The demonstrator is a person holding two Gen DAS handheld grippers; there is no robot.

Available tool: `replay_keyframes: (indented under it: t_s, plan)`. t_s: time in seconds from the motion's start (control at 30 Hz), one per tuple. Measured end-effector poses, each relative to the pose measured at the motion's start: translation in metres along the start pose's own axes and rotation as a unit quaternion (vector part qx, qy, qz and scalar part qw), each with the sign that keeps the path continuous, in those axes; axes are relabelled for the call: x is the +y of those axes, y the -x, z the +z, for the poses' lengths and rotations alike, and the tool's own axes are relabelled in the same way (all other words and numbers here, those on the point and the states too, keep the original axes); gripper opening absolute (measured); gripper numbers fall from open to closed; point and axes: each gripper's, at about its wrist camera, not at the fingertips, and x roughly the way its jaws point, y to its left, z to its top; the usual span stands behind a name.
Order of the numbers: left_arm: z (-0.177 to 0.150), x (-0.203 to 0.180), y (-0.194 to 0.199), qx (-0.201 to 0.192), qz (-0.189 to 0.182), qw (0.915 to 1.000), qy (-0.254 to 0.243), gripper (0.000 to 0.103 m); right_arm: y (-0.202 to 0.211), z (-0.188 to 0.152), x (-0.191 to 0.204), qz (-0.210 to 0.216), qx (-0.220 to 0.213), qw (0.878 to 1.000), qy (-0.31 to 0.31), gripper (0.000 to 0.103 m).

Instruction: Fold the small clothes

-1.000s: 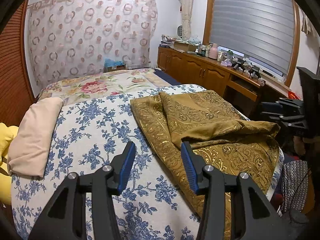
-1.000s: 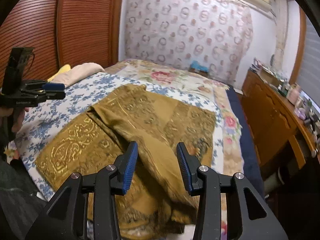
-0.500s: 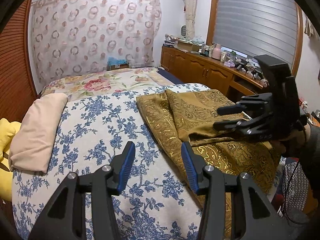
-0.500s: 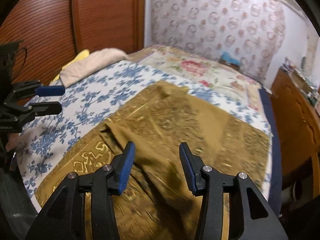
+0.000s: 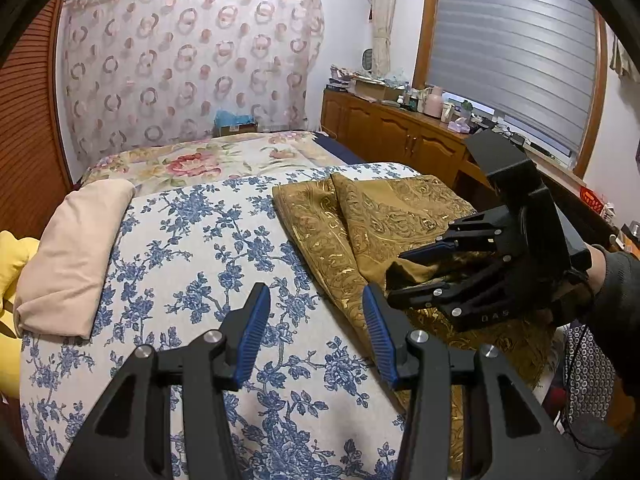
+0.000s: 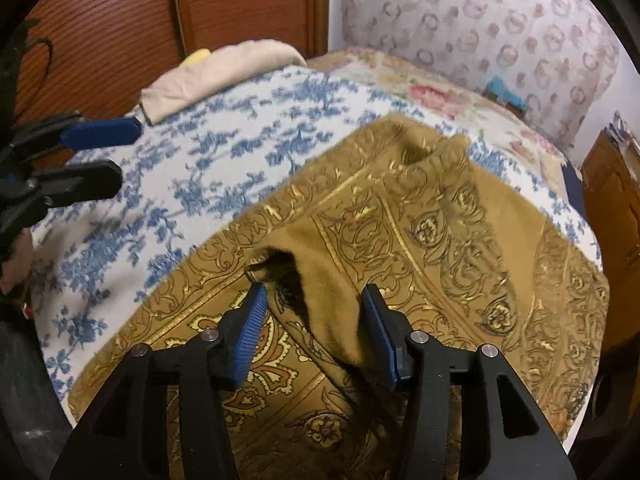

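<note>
A gold-patterned brown cloth [image 5: 384, 216] lies partly folded on the right side of the bed; it fills the right wrist view [image 6: 460, 220]. My right gripper [image 6: 314, 328] is open, low over the cloth, with a raised fold of the cloth between its fingers. In the left wrist view the right gripper [image 5: 400, 276] straddles that same fold. My left gripper [image 5: 316, 328] is open and empty above the blue-flowered bedspread [image 5: 208, 248], left of the cloth's edge. It shows at the left edge of the right wrist view [image 6: 102, 156].
A beige folded cloth [image 5: 72, 248] and a yellow item [image 5: 10, 264] lie at the bed's left side. A wooden cabinet [image 5: 400, 132] with clutter stands right of the bed under the window. A ribbed wooden wall [image 6: 100, 32] runs along the left.
My right gripper has moved down and forward onto the gold cloth, and a fold now sits between its open fingers. My left gripper has barely moved.
</note>
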Motion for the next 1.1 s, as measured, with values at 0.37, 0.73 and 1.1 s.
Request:
replay_keyframes:
  t_s: [0.37,0.73,1.1]
  plan:
    - [-0.001,-0.003,-0.002,0.002,-0.003,1.0000,-0.001,0.047,0.008,-0.005,0.008,0.014,-0.017,0.999,0.032,0.007]
    - [-0.002,-0.009,-0.005,0.005,-0.010,0.9999,-0.006,0.047,0.079,0.011,-0.063,-0.091,-0.107,0.989,-0.048,0.002]
    - [-0.006,-0.016,-0.010,0.015,-0.021,0.9996,-0.012,0.047,0.084,0.009,-0.183,-0.250,-0.069,0.953,-0.159,0.002]
